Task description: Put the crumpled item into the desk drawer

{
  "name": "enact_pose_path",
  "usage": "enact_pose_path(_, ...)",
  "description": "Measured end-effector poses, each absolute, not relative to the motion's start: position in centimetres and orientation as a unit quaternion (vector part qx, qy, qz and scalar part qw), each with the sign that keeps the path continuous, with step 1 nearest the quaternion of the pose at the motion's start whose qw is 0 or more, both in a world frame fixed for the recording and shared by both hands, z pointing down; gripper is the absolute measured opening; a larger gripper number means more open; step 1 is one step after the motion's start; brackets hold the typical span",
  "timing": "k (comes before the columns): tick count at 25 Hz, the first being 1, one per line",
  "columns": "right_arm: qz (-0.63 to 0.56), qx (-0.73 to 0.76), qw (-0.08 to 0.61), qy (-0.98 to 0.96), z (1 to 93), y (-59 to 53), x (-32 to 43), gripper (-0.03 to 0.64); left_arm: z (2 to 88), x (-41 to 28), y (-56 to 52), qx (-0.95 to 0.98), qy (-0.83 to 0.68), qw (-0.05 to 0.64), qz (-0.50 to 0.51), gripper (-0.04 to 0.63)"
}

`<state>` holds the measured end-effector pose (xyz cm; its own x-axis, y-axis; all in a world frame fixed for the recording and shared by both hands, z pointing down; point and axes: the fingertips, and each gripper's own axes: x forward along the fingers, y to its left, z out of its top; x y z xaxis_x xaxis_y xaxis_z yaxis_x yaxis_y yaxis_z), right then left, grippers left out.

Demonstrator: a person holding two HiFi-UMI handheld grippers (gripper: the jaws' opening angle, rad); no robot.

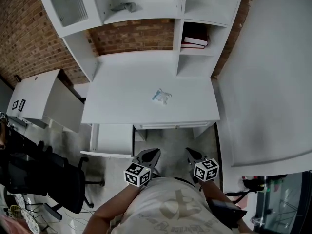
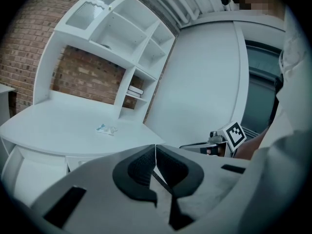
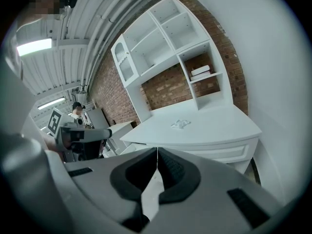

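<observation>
The crumpled item (image 1: 161, 96) lies on the white desk (image 1: 122, 91) near the frame's centre, up and to the right of the open drawer (image 1: 111, 139). At bottom centre, the left gripper (image 1: 148, 156) and right gripper (image 1: 194, 155) are both clenched on nothing, well apart from the item.

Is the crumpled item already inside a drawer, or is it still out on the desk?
Out: the crumpled item lies in the open on top of the white desk, right of its middle.
</observation>
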<state>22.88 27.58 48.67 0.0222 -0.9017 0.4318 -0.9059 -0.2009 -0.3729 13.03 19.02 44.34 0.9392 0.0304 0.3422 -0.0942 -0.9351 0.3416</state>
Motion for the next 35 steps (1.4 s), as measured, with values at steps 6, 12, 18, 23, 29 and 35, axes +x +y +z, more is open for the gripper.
enact_pose_path(6, 0.301, 0.721, 0.004, -0.625, 49.0, 25.1, 21.9, 0.023, 44.6, 11.8, 16.9, 0.968, -0.005, 0.179, 0.178, 0.025)
enact_pose_path(12, 0.292, 0.717, 0.019, -0.633, 49.0, 22.7, 20.3, 0.023, 44.8, 10.3, 14.8, 0.969, -0.008, 0.180, 0.171, 0.025)
enact_pose_path(18, 0.290, 0.714, 0.026, -0.637, 49.0, 21.2, 19.3, 0.023, 44.9, 8.9, 12.8, 0.969, -0.022, 0.185, 0.165, 0.025)
enact_pose_path(23, 0.289, 0.714, 0.029, -0.638, 48.8, 20.3, 19.3, 0.023, 44.9, 8.1, 11.7, 0.968, -0.032, 0.188, 0.161, 0.025)
enact_pose_path(29, 0.295, 0.709, 0.031, -0.640, 49.4, 19.2, 18.9, 0.023, 45.7, 7.2, 11.1, 0.966, -0.039, 0.194, 0.167, 0.025)
enact_pose_path(35, 0.297, 0.700, 0.032, -0.649, 49.9, 17.2, 19.2, 0.023, 46.0, 7.3, 9.5, 0.965, -0.051, 0.196, 0.168, 0.025)
